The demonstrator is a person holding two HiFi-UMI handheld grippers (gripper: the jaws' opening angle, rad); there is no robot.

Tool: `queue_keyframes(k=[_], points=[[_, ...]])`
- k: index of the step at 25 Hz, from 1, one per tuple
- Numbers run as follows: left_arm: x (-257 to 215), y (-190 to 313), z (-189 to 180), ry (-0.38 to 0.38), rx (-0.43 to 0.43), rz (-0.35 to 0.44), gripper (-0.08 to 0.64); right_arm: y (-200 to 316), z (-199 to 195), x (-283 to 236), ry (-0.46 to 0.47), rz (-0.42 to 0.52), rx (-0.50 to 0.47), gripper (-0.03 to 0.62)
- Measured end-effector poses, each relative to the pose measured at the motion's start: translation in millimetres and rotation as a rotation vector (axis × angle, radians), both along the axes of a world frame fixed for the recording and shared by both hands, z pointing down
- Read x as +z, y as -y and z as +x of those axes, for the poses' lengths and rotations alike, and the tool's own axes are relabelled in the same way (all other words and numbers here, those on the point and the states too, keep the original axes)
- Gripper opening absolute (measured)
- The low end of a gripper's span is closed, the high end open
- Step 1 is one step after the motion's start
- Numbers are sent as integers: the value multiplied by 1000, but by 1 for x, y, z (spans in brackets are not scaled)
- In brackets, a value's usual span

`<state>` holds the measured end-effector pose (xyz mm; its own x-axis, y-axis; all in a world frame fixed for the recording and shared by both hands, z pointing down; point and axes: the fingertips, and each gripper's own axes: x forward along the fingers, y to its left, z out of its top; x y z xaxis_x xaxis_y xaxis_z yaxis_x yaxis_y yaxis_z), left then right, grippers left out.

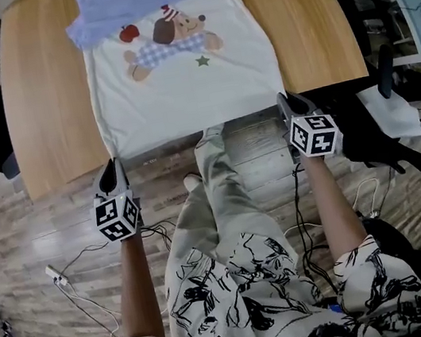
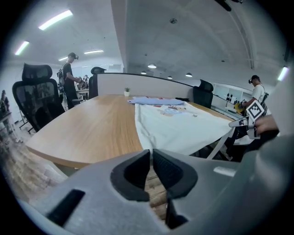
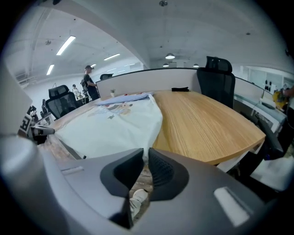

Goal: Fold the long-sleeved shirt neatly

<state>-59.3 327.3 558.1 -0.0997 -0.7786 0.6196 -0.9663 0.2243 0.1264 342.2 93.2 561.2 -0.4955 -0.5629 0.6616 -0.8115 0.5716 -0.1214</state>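
Shirt (image 1: 188,87) lies flat on the table (image 1: 47,112), print up. It stretches away ahead of both claws, with its hem at the table's near edge. The left claw (image 1: 115,164) is pinched narrow on the hem's left corner. The right claw (image 1: 282,99) is closed the same way on the right corner, with cloth running into its tips. This looks like the start of a fold: the hem is gripped but not yet lifted. Next, both claws should probably rise together and carry the hem forward, keeping it taut and level.
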Motion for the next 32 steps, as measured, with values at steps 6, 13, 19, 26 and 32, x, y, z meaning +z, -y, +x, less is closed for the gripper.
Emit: queue_keyframes(k=[6,13,19,26,32], points=[[-18,-1,0,-21,7,34,25,-1,0,-23,-3,33,-33,38],[-62,-19,-7,-41,8,81,25,-29,3,-61,7,73,-99,38],[-78,-27,-4,-65,24,85,25,-36,5,-78,45,62,-79,38],[-121,-10,-7,-102,-7,173,25,-25,-2,-121,114,99,-94,38],[-178,32,-35,-45,-15,263,25,22,-22,-178,208,149,-86,38]])
